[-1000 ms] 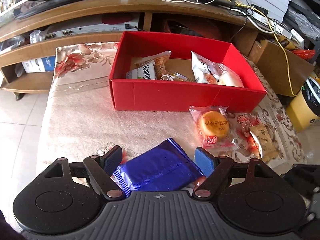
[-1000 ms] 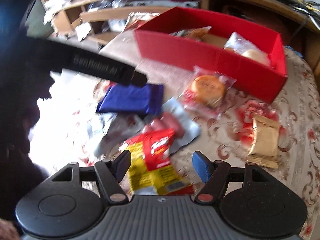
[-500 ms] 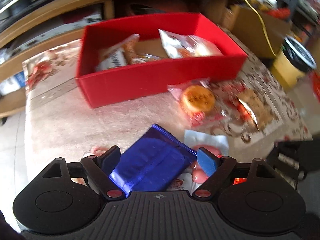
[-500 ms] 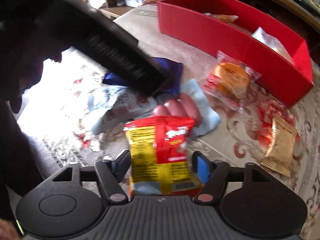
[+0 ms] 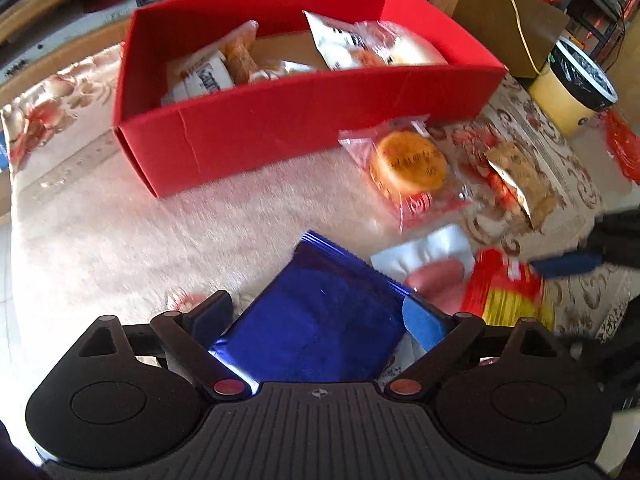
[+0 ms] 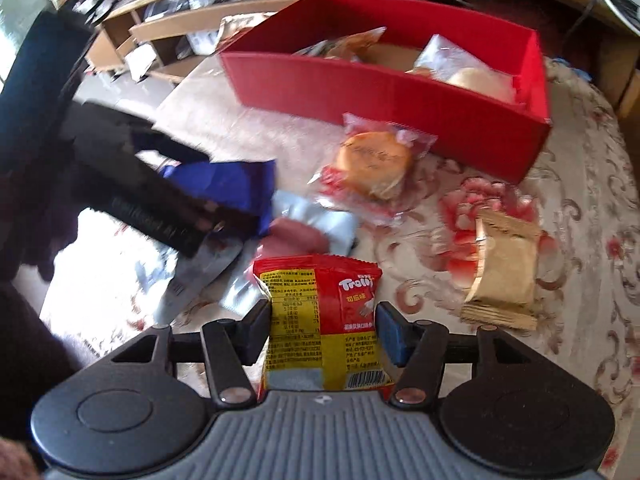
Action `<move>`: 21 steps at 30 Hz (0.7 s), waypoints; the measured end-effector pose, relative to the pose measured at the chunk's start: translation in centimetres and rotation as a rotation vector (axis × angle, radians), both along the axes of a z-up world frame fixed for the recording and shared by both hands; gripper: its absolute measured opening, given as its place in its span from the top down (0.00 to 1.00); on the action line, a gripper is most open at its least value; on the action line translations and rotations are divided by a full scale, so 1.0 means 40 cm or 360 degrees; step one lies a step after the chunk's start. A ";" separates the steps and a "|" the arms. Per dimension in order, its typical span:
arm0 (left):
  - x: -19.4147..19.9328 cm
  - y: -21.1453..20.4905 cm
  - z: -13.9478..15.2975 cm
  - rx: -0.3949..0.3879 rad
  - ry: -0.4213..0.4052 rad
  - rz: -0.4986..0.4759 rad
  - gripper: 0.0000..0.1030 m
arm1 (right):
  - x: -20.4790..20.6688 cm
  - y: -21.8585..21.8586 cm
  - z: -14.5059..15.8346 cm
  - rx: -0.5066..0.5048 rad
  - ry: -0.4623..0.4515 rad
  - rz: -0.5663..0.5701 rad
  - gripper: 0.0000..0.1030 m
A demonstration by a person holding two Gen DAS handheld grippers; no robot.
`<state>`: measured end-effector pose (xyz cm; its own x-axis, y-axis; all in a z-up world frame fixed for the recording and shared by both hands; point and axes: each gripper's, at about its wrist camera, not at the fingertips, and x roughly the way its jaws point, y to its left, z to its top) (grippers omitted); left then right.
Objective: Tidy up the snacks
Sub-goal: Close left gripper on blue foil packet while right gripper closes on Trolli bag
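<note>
A red box [image 5: 312,120] holding several snack packs stands on the flowered cloth; it also shows in the right wrist view [image 6: 384,84]. My left gripper [image 5: 320,316] is closed on a blue foil pack [image 5: 316,320], lifted off the cloth. My right gripper [image 6: 322,328] is closed on a red and yellow Trolli pack [image 6: 324,320], also seen from the left wrist [image 5: 504,292]. An orange cake in clear wrap [image 6: 372,164], a tan wafer pack [image 6: 504,268] and a sausage pack [image 6: 312,228] lie on the cloth.
A yellow bin [image 5: 572,92] and a cardboard box [image 5: 504,20] stand right of the table. A wooden shelf unit [image 6: 240,12] with clutter runs behind it. Silver wrappers [image 6: 192,280] lie at the front left.
Both grippers have narrowed onto their packs and lifted. The left one moved nearer the red box with the blue pack. The right one now grips the Trolli pack.
</note>
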<state>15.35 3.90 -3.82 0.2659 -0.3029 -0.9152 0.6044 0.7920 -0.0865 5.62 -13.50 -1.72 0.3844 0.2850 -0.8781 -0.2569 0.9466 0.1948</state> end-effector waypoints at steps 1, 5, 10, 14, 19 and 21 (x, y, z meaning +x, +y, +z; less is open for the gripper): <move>-0.005 -0.001 0.000 0.0005 -0.0003 -0.0005 0.08 | 0.006 -0.005 0.002 -0.0005 -0.0002 -0.0014 0.44; -0.036 -0.006 -0.002 -0.0007 0.0017 -0.0007 0.09 | 0.012 -0.029 -0.008 -0.0046 0.0019 -0.0080 0.44; -0.087 -0.037 -0.012 0.0127 -0.0060 -0.0094 0.07 | 0.007 -0.034 -0.030 -0.0087 0.0050 -0.0084 0.44; -0.059 -0.031 -0.015 0.0085 -0.0032 0.0003 0.05 | 0.005 -0.041 -0.035 -0.0075 0.0048 -0.0090 0.44; -0.041 -0.025 -0.021 0.0070 -0.0027 0.0040 0.03 | 0.000 -0.042 -0.039 -0.0040 0.0042 -0.0082 0.33; -0.044 -0.024 -0.021 0.0074 -0.0028 0.0034 0.02 | 0.001 -0.042 -0.044 0.0019 0.0055 -0.0084 0.18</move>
